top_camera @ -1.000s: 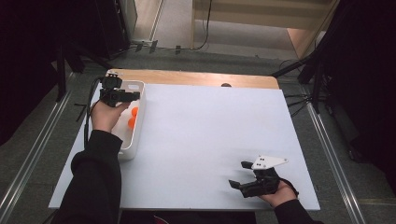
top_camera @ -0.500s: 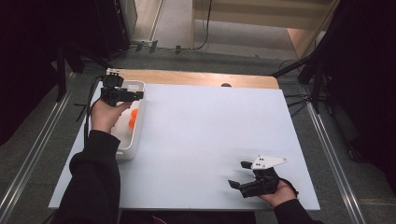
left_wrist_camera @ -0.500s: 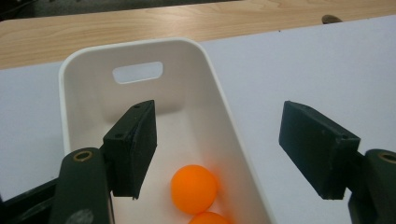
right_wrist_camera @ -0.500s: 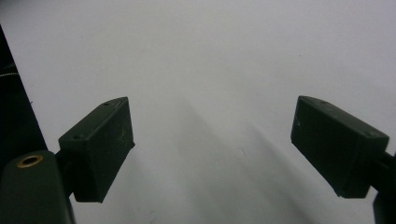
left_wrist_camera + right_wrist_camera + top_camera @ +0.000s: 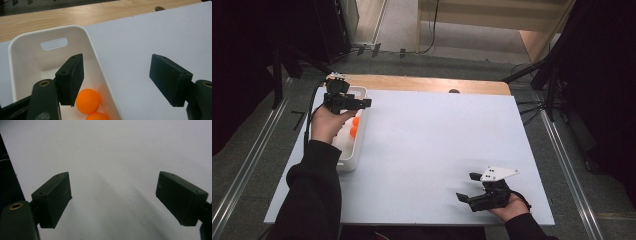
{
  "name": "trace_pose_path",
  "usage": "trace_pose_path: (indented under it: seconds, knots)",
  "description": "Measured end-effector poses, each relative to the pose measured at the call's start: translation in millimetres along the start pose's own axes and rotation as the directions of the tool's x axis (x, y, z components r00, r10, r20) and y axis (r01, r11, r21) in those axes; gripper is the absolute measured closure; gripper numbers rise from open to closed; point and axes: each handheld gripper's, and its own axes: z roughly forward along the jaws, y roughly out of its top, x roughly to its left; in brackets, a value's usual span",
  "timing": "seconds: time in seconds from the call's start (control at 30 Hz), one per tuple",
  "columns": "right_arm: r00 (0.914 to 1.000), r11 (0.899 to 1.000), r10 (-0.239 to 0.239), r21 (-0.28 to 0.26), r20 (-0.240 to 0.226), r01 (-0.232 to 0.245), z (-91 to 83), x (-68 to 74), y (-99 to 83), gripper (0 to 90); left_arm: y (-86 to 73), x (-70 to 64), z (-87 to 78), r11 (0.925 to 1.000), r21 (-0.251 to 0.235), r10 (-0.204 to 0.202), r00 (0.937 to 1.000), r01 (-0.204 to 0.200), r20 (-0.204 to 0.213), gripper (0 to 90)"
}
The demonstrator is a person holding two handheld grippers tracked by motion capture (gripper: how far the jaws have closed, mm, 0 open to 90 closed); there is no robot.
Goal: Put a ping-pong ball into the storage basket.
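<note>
A white bin [image 5: 347, 156] stands at the left edge of the white table top [image 5: 437, 140], with two orange balls [image 5: 354, 126] inside. My left gripper [image 5: 366, 103] hovers above the bin's far end, open and empty, held in a person's hand. In the left gripper view its open jaws [image 5: 118, 67] straddle the bin's right rim [image 5: 91, 45], with the two orange balls [image 5: 88, 100] below the left jaw. My right gripper [image 5: 467, 186] rests low near the front right of the table, open, with bare white surface between the jaws [image 5: 112, 187].
A wooden strip [image 5: 422, 84] runs along the table's far edge, with a small dark spot [image 5: 454, 91] beside it. Dark stands and cables are on the floor behind and to the right. The table's middle is bare white surface.
The left gripper has risen slightly over the bin's far end. The right gripper has stayed in place.
</note>
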Motion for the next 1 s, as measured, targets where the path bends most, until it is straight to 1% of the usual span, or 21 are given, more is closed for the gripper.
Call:
trace_pose_path:
  seconds: [0.13,0.3,0.37,0.43,0.5,0.63,0.67,0.83,0.87,0.93,1.0]
  knots:
    - [1.0,1.0,0.004,-0.001,-0.002,-0.004,0.0,-0.4,0.5,11.7,1.2,-6.7,-1.1,0.9998,0.005,0.019,0.9995,-0.019,0.026,28.2]
    - [1.0,1.0,-0.006,0.0,-0.004,0.006,1.4,0.2,1.4,11.7,1.1,-14.4,-1.0,0.9993,0.006,0.037,0.9977,-0.038,0.056,28.2]
    - [1.0,1.0,-0.006,0.001,-0.003,0.007,1.6,0.1,1.5,11.7,0.6,-16.6,0.0,0.9989,0.005,0.046,0.9959,-0.047,0.078,28.2]
    - [1.0,1.0,-0.006,0.002,-0.004,0.006,1.6,0.0,2.0,11.7,-0.4,-18.7,1.3,0.998,0.009,0.062,0.9926,-0.063,0.105,28.2]
    - [1.0,1.0,-0.008,0.001,-0.004,0.008,2.0,-0.1,2.2,11.6,-0.8,-21.2,2.1,0.9976,0.011,0.067,0.9917,-0.069,0.109,28.2]
    - [1.0,1.0,-0.004,0.002,-0.005,0.004,2.3,0.0,2.7,11.7,-1.3,-25.2,2.6,0.9971,0.012,0.072,0.9879,-0.074,0.137,28.2]
    - [1.0,1.0,-0.007,0.001,-0.005,0.007,2.4,-0.2,2.8,11.6,-1.3,-25.8,2.8,0.9966,0.014,0.079,0.9866,-0.082,0.143,28.2]
    - [1.0,1.0,-0.007,0.004,-0.005,0.007,2.2,-0.1,2.9,11.6,-2.2,-30.4,3.7,0.9951,0.017,0.093,0.9835,-0.097,0.155,28.2]
    - [1.0,1.0,-0.006,0.001,-0.005,0.006,2.4,-0.1,2.8,11.7,-2.3,-32.0,4.0,0.9949,0.018,0.095,0.9838,-0.099,0.152,28.2]
    - [1.0,1.0,-0.005,0.001,-0.004,0.005,2.2,-0.2,2.7,11.6,-2.5,-34.2,4.0,0.9936,0.023,0.106,0.9818,-0.111,0.158,28.2]
    - [1.0,1.0,-0.005,0.001,-0.004,0.005,2.1,-0.2,2.7,11.7,-3.1,-35.9,4.3,0.9936,0.016,0.107,0.9793,-0.111,0.172,28.2]
